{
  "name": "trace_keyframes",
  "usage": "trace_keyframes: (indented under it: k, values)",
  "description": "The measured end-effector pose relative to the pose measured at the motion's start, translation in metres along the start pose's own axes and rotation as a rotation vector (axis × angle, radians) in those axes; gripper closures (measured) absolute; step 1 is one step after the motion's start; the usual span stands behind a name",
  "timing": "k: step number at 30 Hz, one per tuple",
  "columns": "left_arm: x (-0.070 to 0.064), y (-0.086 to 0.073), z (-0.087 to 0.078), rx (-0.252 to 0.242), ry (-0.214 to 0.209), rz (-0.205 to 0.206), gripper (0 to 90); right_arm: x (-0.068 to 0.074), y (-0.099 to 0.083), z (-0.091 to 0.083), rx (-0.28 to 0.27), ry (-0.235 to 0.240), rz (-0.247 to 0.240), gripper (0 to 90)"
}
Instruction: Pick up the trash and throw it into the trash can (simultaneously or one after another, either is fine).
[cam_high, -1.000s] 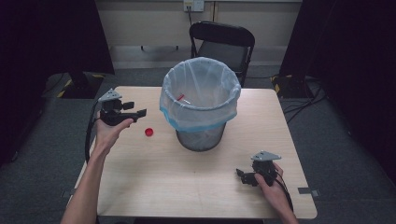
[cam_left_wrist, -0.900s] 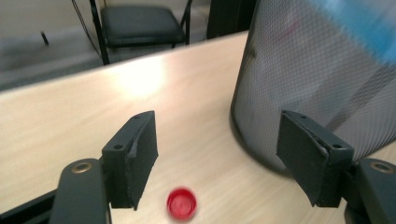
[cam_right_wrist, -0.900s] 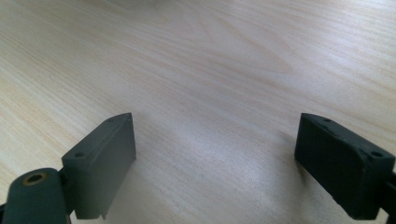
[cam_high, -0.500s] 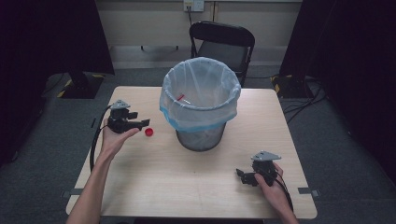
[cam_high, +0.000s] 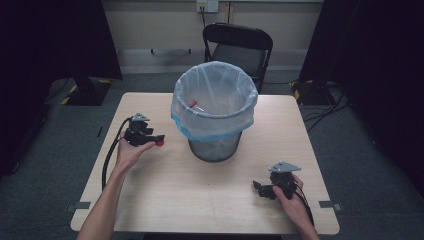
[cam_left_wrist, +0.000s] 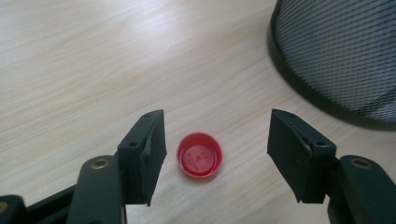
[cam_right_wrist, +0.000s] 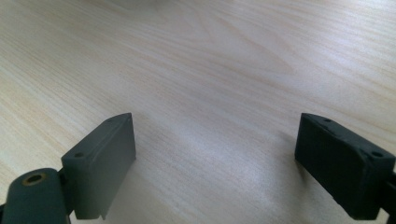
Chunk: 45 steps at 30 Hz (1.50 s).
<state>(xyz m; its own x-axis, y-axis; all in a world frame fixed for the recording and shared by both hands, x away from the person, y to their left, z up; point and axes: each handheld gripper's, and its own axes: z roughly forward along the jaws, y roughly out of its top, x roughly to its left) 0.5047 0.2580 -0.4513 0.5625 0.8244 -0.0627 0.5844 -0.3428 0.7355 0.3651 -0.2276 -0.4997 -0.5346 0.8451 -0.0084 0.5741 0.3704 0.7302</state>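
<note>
Count: 1 table (cam_high: 210, 200), wood top. 1 mesh bin (cam_high: 215, 112) on it, with 1 bag liner (cam_high: 200, 125) over the rim. 1 red bottle cap (cam_left_wrist: 199, 155) on the tabletop, open side up. 1 red item (cam_high: 193, 104) inside the bin, can't tell what it is. 2 grippers: left gripper (cam_left_wrist: 215, 149), right gripper (cam_right_wrist: 217, 163), 2 black jaws each. 1 black chair (cam_high: 237, 45) behind the table.
</note>
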Motion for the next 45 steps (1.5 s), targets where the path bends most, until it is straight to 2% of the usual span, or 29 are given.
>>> trace_keyframes:
  k: [1,4,7,11,13,15,18,19,20,23,24,26,28,29,36,40,44,45]
  values:
    - [0.001,-0.001,0.002,-0.004,-0.007,-0.011,37.4,0.000,0.000,0.000,0.000,0.000,0.000,11.4]
    - [0.002,-0.003,0.008,0.036,-0.006,-0.010,37.4,0.000,0.000,0.000,0.000,0.000,0.000,11.4]
    - [0.005,-0.007,0.015,0.059,-0.015,-0.030,37.5,0.000,0.000,0.000,0.000,0.000,0.000,11.4]
    - [0.008,-0.012,0.021,0.111,-0.001,-0.008,39.9,0.000,0.000,0.000,0.000,0.000,-0.001,11.4]
    - [0.006,-0.013,0.024,0.113,0.006,-0.017,41.4,0.000,0.000,0.000,0.000,0.000,-0.001,11.4]
    - [0.002,-0.013,0.026,0.123,0.009,0.019,42.5,0.000,0.000,0.000,0.000,0.000,0.000,11.4]
    - [-0.002,-0.013,0.033,0.145,0.041,0.055,42.5,0.000,0.000,0.000,0.000,0.000,-0.001,11.4]
    - [-0.001,-0.014,0.034,0.130,0.033,0.038,42.0,0.000,0.000,0.000,-0.001,-0.001,-0.002,11.4]
    - [-0.001,-0.014,0.034,0.136,0.035,0.037,42.0,0.000,0.000,0.000,-0.001,-0.001,-0.003,11.4]
    - [-0.002,-0.014,0.035,0.112,0.045,0.028,43.1,0.000,0.000,0.000,-0.001,-0.001,-0.003,11.5]
    - [-0.001,-0.014,0.034,0.114,0.045,0.030,44.8,0.000,0.000,0.000,-0.001,-0.002,-0.004,11.5]
    - [0.001,-0.017,0.034,0.088,0.056,0.020,51.1,0.000,0.000,0.000,-0.001,-0.002,-0.005,11.6]
    - [0.001,-0.020,0.032,0.068,0.060,-0.007,56.8,0.000,0.000,0.000,-0.001,-0.002,-0.005,11.6]
    - [0.002,-0.021,0.033,0.054,0.060,-0.004,57.8,0.000,0.000,0.000,-0.001,-0.002,-0.004,11.6]
    - [0.001,-0.020,0.032,0.066,0.072,-0.004,58.9,0.000,0.000,0.000,-0.001,-0.002,-0.004,11.6]
    - [0.003,-0.019,0.031,0.091,0.054,0.006,59.4,0.000,0.000,0.000,-0.001,-0.001,-0.004,11.6]
    - [0.002,-0.019,0.031,0.089,0.061,0.000,59.4,0.000,0.000,0.000,-0.002,0.001,-0.003,11.6]
    - [0.003,-0.019,0.031,0.084,0.050,0.009,59.5,0.000,0.000,0.000,-0.002,0.001,-0.003,11.6]
